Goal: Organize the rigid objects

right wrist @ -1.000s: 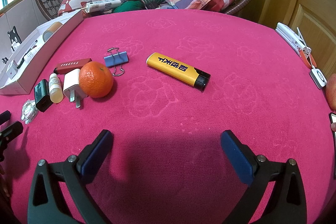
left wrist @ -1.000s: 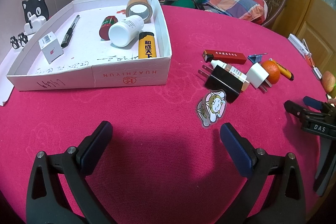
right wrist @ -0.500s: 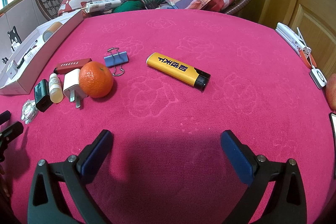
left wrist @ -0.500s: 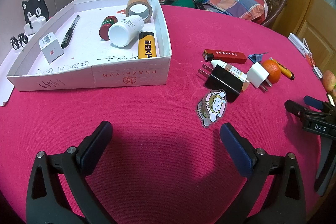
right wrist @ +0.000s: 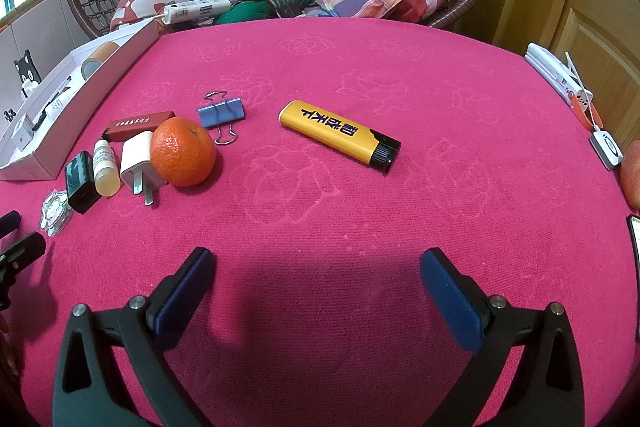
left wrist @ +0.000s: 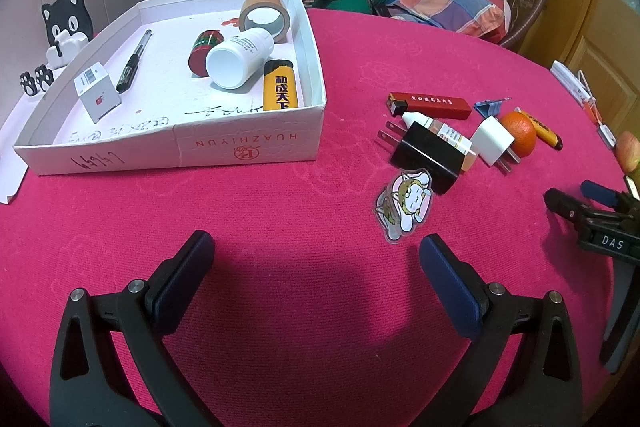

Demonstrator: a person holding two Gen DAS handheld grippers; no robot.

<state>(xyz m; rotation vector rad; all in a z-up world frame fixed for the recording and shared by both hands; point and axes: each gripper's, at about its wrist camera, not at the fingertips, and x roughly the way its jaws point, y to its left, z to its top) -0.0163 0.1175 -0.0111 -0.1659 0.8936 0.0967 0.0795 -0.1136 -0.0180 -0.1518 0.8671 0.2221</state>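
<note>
Both the left tongs (left wrist: 316, 255) and right tongs (right wrist: 316, 271) hover spread wide and empty over the pink surface (right wrist: 360, 211), likely lining up a pick. Beyond the right pair, the yellow lighter (right wrist: 339, 135) lies flat, long axis diagonal, black cap pointing near-right. The white box (left wrist: 248, 149), far left, probably collects items.

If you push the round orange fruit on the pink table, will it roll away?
Probably a little. The round orange fruit looks like a ball, so a nudge would likely start it rolling. The fuzzy pink tablecloth should slow it down, and the white plug charger right beside it would likely block it that way. Its bumpy peel probably isn't slippery to grab.
</note>
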